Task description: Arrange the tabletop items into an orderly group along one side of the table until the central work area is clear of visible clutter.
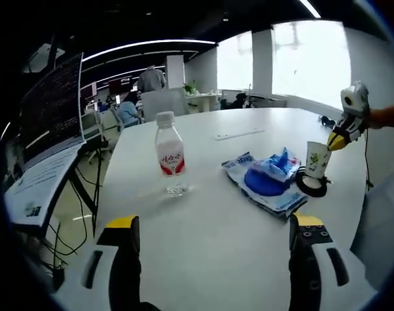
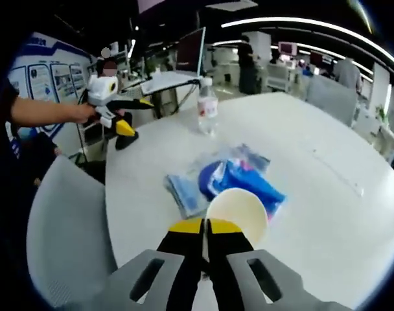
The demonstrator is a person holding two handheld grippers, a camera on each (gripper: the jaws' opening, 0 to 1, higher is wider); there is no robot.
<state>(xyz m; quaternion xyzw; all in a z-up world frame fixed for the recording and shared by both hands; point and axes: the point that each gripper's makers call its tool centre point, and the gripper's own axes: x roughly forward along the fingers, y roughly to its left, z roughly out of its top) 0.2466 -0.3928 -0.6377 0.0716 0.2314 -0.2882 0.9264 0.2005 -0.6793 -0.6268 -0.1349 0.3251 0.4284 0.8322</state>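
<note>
While your right gripper (image 2: 207, 227) pinches the paper cup (image 2: 237, 214) rim beside the blue packet (image 2: 239, 180), your left gripper (image 1: 213, 227) stands spread near the red-labelled bottle (image 1: 169, 153); its writing is unreadable.

Bottle (image 1: 170, 161) left of packet (image 1: 267, 181), cup (image 1: 317, 162) right.

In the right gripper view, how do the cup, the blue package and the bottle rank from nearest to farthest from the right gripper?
1. Cup: its rim is pinched in the right gripper, just right of the jaws.
2. Blue package: flat on the table, directly beyond the cup.
3. Bottle: upright, farther back, near the far table edge.
</note>
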